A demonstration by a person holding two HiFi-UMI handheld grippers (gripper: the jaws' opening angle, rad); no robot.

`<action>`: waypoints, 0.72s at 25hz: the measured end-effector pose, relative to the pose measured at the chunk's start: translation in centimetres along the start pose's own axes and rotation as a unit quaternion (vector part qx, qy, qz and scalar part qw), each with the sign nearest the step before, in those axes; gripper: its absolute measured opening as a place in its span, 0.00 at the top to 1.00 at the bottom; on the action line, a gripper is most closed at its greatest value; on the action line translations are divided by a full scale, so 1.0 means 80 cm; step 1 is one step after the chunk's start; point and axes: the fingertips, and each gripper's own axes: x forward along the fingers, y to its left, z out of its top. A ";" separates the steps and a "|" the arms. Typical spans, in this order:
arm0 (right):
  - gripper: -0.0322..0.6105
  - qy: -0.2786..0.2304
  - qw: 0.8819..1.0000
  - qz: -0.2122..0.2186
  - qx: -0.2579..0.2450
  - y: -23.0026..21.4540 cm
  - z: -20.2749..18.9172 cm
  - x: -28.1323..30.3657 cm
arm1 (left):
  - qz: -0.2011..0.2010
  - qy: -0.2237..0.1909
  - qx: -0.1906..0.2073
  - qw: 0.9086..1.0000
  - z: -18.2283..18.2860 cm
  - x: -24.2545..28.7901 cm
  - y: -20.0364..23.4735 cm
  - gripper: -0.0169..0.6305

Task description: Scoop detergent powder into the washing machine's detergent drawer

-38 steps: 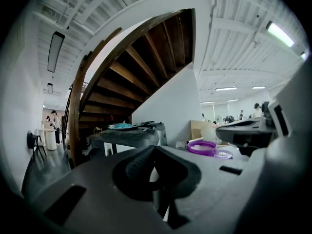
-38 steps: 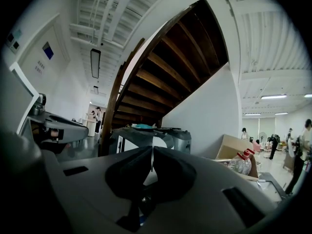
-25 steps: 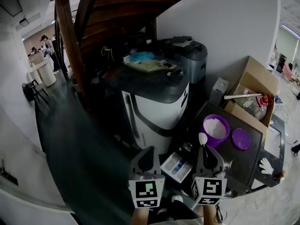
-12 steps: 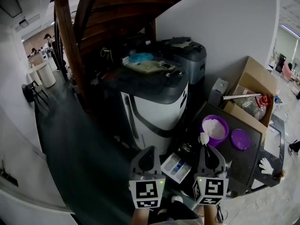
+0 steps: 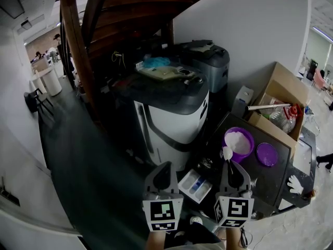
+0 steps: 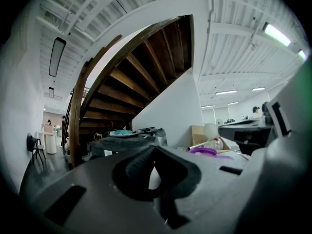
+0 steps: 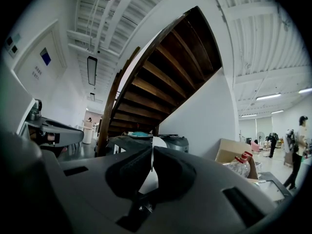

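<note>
Two grippers are pinched shut, my left gripper (image 5: 165,165) on nothing, my right gripper (image 5: 229,164) on the spoon (image 5: 227,153), which points at the purple tub (image 5: 252,141), with the drawer (image 5: 195,185) down-left, between both grippers.

Wood stairs (image 5: 119,14), wht wall (image 5: 250,30), dk floor (image 5: 78,155)

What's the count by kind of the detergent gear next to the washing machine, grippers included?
purple tub of powder: 1
purple lid: 1
white spoon: 1
detergent drawer: 1
grippers: 2, the left gripper and the right gripper
Total: 6
</note>
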 end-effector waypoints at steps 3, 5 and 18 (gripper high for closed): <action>0.92 -0.001 1.000 0.001 0.002 0.000 0.000 0.001 | 0.001 -0.001 -0.002 1.000 0.000 0.001 -0.001 0.97; 0.92 0.000 1.000 0.001 0.002 0.001 0.000 0.002 | 0.000 0.000 -0.002 1.000 -0.001 0.001 -0.002 0.97; 0.92 0.008 1.000 0.006 0.006 0.003 -0.006 0.002 | 0.003 0.000 -0.005 1.000 -0.004 0.001 -0.001 0.97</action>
